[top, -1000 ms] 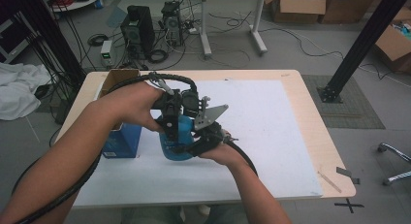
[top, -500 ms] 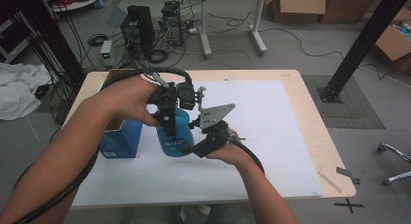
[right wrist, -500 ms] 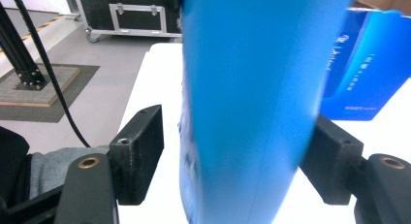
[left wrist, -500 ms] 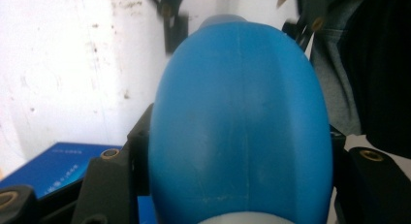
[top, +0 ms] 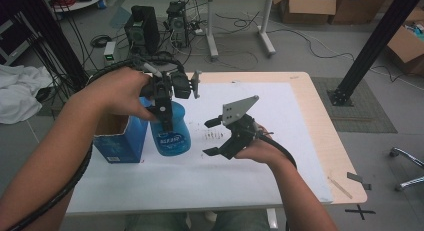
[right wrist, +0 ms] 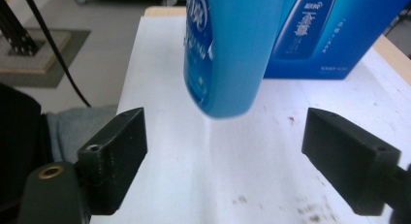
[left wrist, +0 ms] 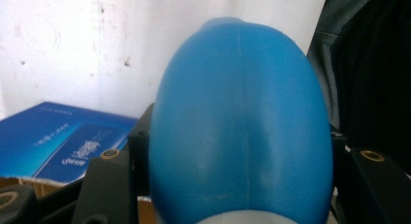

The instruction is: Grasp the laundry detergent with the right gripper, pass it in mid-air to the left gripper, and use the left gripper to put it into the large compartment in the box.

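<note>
Light wood table (top: 320,141) with a big white sheet (top: 280,121) covering most of the top. An open blue box (top: 117,141) stands on the sheet's left part, and some dark specks (top: 214,135) sit right of the box.

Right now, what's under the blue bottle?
The bottle hangs lifted in the left hand-held gripper. In the right gripper view, bare white sheet with a few dark specks lies beneath it. The high view's bottle covers the spot below.

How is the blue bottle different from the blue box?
The blue bottle is rounded; the blue box has flat sides and corners. The bottle hangs lifted in the left gripper, clear of the table; the box stands on the table, untouched. Both are blue with white print.
</note>
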